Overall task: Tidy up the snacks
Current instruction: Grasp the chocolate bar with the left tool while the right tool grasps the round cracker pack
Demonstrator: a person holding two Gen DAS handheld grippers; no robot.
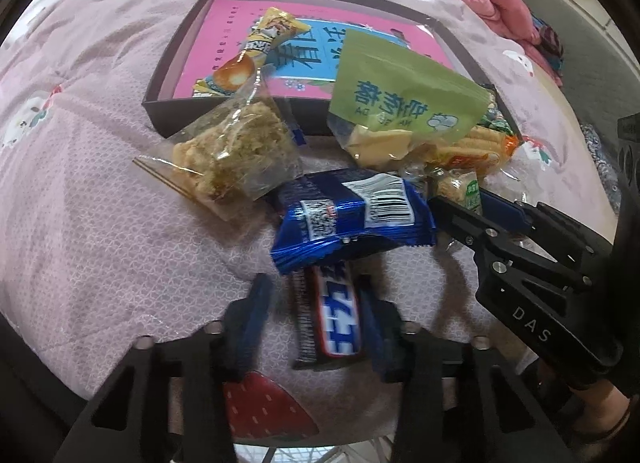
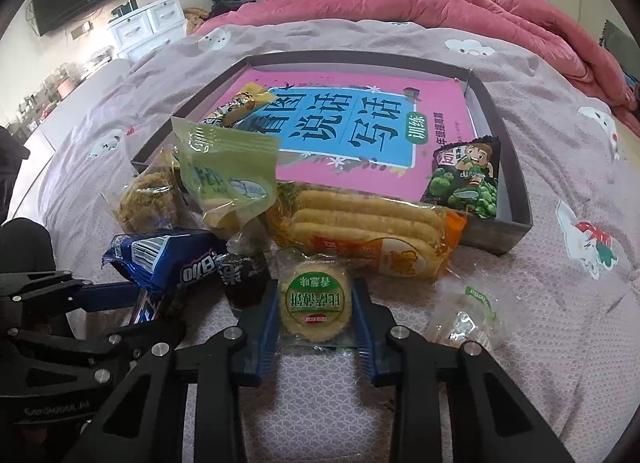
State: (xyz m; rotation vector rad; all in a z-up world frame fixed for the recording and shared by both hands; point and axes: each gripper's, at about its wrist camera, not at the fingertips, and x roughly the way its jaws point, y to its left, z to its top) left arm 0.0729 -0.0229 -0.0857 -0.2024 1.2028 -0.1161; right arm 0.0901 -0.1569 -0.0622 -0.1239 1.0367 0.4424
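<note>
Snacks lie heaped on the pink bedspread in front of a dark shallow box (image 1: 224, 113) (image 2: 516, 199). My left gripper (image 1: 316, 319) points down over a brown, red and blue candy bar (image 1: 338, 315) (image 2: 145, 309). The bar lies between its jaws; the right pad touches it and the left pad stands a little apart. My right gripper (image 2: 316, 323) (image 1: 472, 201) is shut on a round biscuit in a clear wrapper with a green label (image 2: 316, 299) (image 1: 460, 189). A blue foil packet (image 1: 352, 215) (image 2: 168, 259) overlaps the far end of the bar.
Inside the box lie a pink and blue book (image 2: 352, 131), a yellow snack packet (image 1: 256, 51) and a green pea packet (image 2: 466, 179). A green pouch (image 1: 404, 103), a clear bag of crumbly cake (image 1: 232, 155), an orange cracker pack (image 2: 368, 231) and a small clear packet (image 2: 468, 315) crowd the heap.
</note>
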